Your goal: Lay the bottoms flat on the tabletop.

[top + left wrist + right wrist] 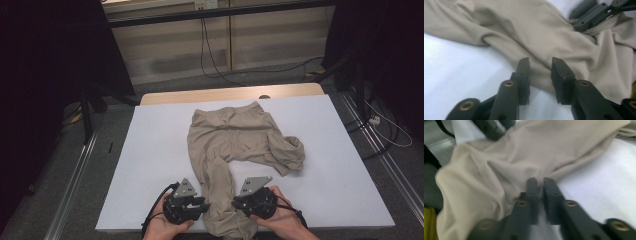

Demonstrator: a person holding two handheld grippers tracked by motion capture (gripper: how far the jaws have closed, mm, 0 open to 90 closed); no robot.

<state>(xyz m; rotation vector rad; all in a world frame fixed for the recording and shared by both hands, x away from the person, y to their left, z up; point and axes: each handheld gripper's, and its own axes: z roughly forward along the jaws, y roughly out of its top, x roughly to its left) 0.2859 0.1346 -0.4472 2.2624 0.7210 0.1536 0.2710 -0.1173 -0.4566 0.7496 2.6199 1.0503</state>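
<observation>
Beige trousers (235,135) lie on the white table (150,150), one leg (220,200) running to the front edge and hanging over it, the other folded back at the right (287,152). My left gripper (202,204) sits at that leg's left side; in the left gripper view its jaws (540,62) stand apart over the cloth's edge (544,45) without pressing it. My right gripper (235,202) is at the leg's right side. In the right gripper view it (538,182) is shut, pinching the edge of the cloth (506,165).
The table's front edge is just below both hands. A wooden strip (230,94) shows at the table's far edge. Metal rails (75,175) run along the floor on both sides, cables (210,55) trail behind, and a dark stand (87,105) is at the left.
</observation>
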